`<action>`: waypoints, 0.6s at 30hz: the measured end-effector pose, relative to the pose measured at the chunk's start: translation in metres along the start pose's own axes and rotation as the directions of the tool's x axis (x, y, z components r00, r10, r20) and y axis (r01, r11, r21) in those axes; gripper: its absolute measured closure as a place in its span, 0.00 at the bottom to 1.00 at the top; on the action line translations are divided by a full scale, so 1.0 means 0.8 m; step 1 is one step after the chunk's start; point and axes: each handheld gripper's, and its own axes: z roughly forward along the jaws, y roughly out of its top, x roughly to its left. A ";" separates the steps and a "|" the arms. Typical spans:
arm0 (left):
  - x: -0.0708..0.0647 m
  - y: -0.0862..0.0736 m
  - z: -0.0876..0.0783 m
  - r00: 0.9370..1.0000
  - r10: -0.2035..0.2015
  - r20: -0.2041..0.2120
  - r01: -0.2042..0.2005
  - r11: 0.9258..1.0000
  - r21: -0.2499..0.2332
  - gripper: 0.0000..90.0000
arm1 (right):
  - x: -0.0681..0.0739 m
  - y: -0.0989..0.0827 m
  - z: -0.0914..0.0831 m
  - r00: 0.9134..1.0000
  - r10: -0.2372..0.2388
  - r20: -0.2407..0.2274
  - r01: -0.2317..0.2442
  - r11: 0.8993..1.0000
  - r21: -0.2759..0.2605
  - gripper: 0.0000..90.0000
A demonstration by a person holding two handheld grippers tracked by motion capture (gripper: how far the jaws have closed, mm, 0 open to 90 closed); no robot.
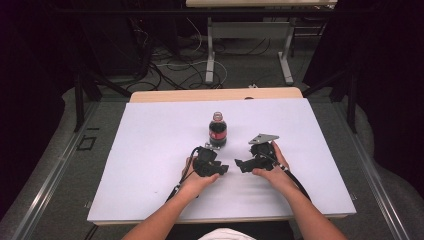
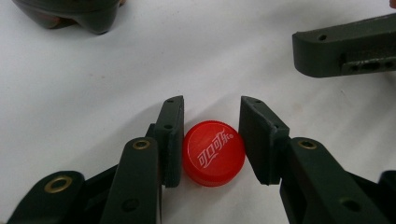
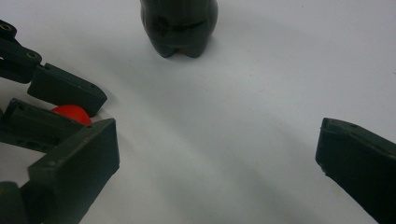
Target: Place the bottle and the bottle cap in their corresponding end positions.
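A dark cola bottle (image 1: 217,131) with a red label stands upright mid-table, its neck uncapped. Its base shows in the left gripper view (image 2: 70,14) and the right gripper view (image 3: 180,28). A red bottle cap (image 2: 213,153) lies flat on the white table, and my left gripper (image 2: 211,105) is shut on it, a pad against each side. In the high view the left gripper (image 1: 223,169) sits just in front of the bottle. My right gripper (image 3: 217,135) is open wide with nothing between its jaws, and it faces the left gripper (image 3: 70,100) and the cap (image 3: 70,113).
The white tabletop (image 1: 150,150) has free room to the left, right and behind the bottle. One jaw of the right gripper (image 2: 345,46) reaches close to the left gripper's tips. A second table's legs (image 1: 210,50) and floor cables (image 1: 175,70) lie beyond the far edge.
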 end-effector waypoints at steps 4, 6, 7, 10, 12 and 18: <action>0.001 0.000 0.000 1.000 -0.021 0.018 0.021 1.000 0.003 0.63 | -0.001 0.000 -0.001 1.000 0.007 -0.004 -0.007 1.000 -0.001 0.00; 0.001 0.001 -0.001 1.000 -0.007 0.022 0.007 1.000 0.002 0.57 | -0.001 0.000 0.000 1.000 0.007 -0.002 -0.007 1.000 -0.007 0.00; 0.001 0.001 -0.004 1.000 0.003 0.030 -0.003 1.000 0.007 0.55 | 0.000 0.000 -0.001 1.000 0.008 -0.002 -0.008 1.000 -0.005 0.00; 0.003 0.002 -0.010 0.999 0.011 0.032 -0.010 1.000 -0.029 0.48 | 0.000 0.000 -0.001 1.000 0.014 0.001 -0.014 1.000 -0.003 0.00; 0.006 0.003 -0.018 0.999 0.019 0.034 -0.017 0.999 -0.045 0.43 | -0.002 -0.001 0.000 1.000 0.015 -0.002 -0.015 1.000 -0.005 0.00; 0.027 0.003 -0.046 0.999 0.033 -0.010 -0.033 0.996 -0.078 0.32 | -0.004 0.000 -0.002 1.000 0.012 0.001 -0.012 1.000 -0.005 0.00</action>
